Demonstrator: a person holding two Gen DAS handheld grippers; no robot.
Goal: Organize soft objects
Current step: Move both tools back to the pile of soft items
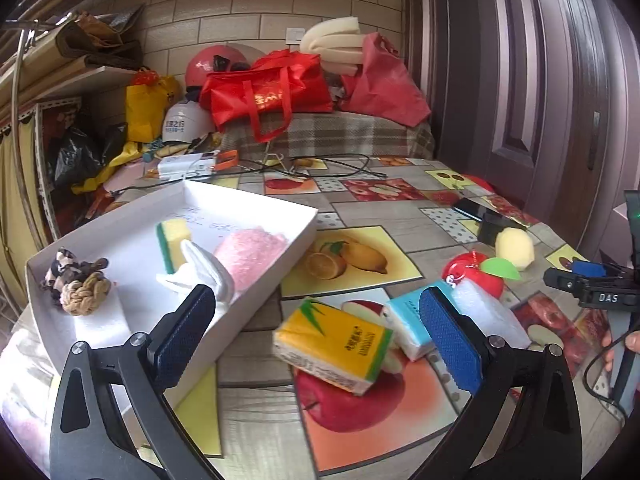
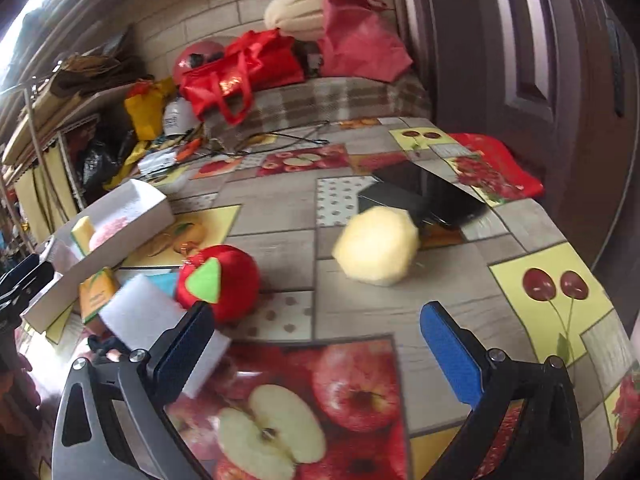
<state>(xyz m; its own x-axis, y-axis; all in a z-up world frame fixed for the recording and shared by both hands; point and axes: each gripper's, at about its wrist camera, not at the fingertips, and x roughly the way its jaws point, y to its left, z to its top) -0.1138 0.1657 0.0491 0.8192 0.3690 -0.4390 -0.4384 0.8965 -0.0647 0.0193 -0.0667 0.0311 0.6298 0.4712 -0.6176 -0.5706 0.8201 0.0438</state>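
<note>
Left wrist view: the left hand-held gripper (image 1: pixel 320 332) hangs spread and empty over a yellow tissue pack (image 1: pixel 334 350) on the bench (image 1: pixel 400 220), beside the white tray (image 1: pixel 280 210) holding a sponge (image 1: pixel 174 240) and pink puff (image 1: pixel 250 252). The right hand-held gripper (image 2: pixel 316 344) is spread too, empty, near the plush apple (image 2: pixel 224 280) and yellow foam ball (image 2: pixel 378 246).

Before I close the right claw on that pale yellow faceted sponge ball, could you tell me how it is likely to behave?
The yellow sponge ball looks like porous foam, so it is probably light and will squash between the pads. Its near-round, faceted shape may let it roll if nudged across the smooth tablecloth. The right claw is open and empty, apparently wide enough.
</note>
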